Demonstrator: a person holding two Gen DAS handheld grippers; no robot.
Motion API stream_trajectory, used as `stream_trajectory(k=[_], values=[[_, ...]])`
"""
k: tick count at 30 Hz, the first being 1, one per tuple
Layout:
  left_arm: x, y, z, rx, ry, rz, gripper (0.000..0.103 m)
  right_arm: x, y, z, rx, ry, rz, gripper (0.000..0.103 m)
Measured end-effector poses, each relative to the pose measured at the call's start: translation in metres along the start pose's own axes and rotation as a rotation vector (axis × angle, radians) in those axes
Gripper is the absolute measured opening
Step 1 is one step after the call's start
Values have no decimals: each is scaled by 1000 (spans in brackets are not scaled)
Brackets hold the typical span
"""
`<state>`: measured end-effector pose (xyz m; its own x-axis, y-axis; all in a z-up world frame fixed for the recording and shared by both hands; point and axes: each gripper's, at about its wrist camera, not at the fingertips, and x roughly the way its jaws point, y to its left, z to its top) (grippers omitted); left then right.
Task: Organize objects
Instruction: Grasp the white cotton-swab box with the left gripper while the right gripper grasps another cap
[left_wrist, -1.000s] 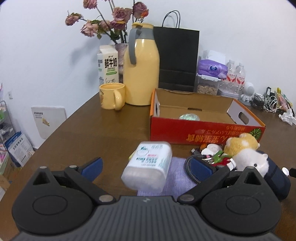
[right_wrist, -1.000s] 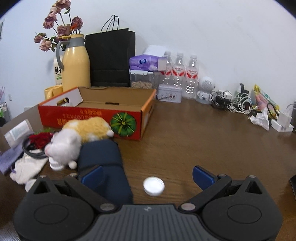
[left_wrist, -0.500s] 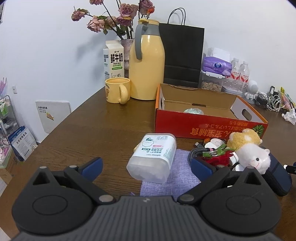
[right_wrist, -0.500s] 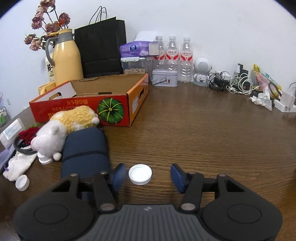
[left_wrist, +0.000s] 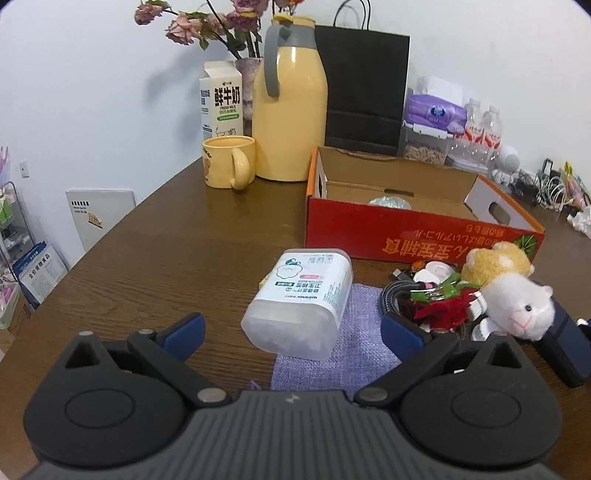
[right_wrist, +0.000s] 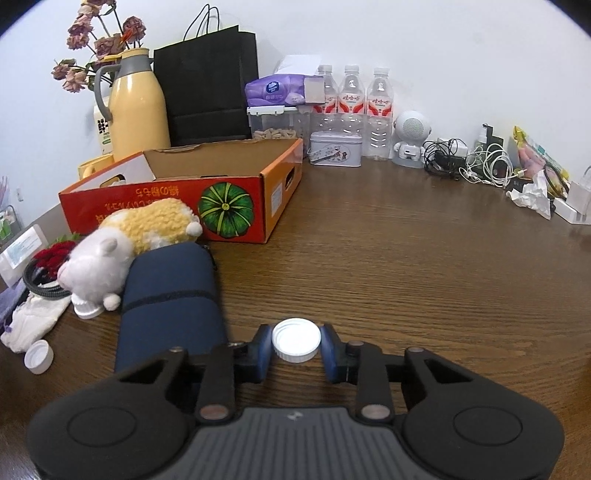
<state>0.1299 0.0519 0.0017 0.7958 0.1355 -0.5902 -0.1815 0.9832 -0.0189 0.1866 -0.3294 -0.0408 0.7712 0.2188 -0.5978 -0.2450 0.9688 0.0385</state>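
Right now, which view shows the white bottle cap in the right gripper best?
The right wrist view: the white bottle cap sits centered, close and unobstructed between the right gripper pads. The left wrist view does not show it.

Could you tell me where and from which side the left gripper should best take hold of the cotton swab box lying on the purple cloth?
Grip the cotton swab box across its two long flat sides, near the middle. It lies on its side, its clear end toward the open left gripper, so a straight forward, low approach looks best, with the fingers straddling its width above the purple cloth.
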Motion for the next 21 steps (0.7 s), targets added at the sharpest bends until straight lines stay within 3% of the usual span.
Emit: stream_trajectory(k=[8, 16, 18, 20, 21], values=[[34, 2, 11, 5, 4, 6, 103, -1, 3, 0, 0, -9, -20, 27], [59, 19, 11, -59, 26, -89, 103, 2, 6, 1, 1, 1, -34, 27], [62, 20, 11, -71, 31, -126, 94, 3, 8, 1, 0, 1, -36, 27], [66, 21, 10, -75, 47, -148, 80, 3, 9, 1, 0, 1, -40, 27], [68, 21, 10, -77, 53, -157, 78, 4, 9, 1, 1, 1, -41, 27]])
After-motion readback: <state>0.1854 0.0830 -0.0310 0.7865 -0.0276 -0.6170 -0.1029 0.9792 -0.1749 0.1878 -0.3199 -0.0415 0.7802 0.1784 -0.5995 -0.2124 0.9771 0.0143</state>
